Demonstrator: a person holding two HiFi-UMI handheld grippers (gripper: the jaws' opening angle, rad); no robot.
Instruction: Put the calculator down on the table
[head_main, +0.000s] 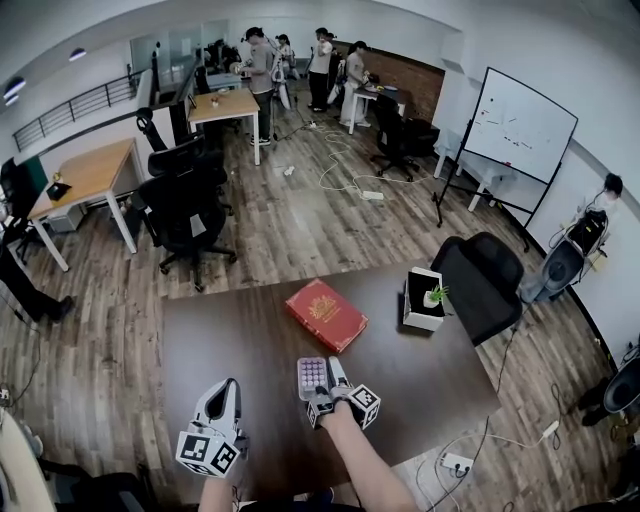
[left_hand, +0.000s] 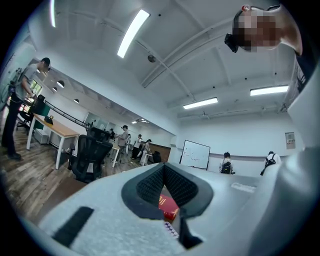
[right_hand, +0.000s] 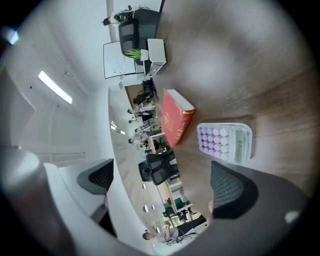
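The calculator (head_main: 312, 376), pale with lilac keys, lies flat on the dark wooden table (head_main: 240, 330) near its front edge. In the right gripper view the calculator (right_hand: 225, 142) rests on the wood just past one jaw pad, and nothing grips it. My right gripper (head_main: 332, 388) hovers just behind it. The right gripper (right_hand: 165, 177) is open, its jaws spread wide and bare. My left gripper (head_main: 228, 388) waits to the left, level, and looks shut with nothing held. Through the narrow slit of the left gripper (left_hand: 164, 169) a sliver of the calculator (left_hand: 171, 229) shows.
A red book (head_main: 326, 314) lies mid-table beyond the calculator. A white planter (head_main: 424, 298) with a small green plant stands at the right. A black chair (head_main: 482, 282) sits behind the table's right corner. Desks, chairs, a whiteboard (head_main: 520, 125) and several people fill the room beyond.
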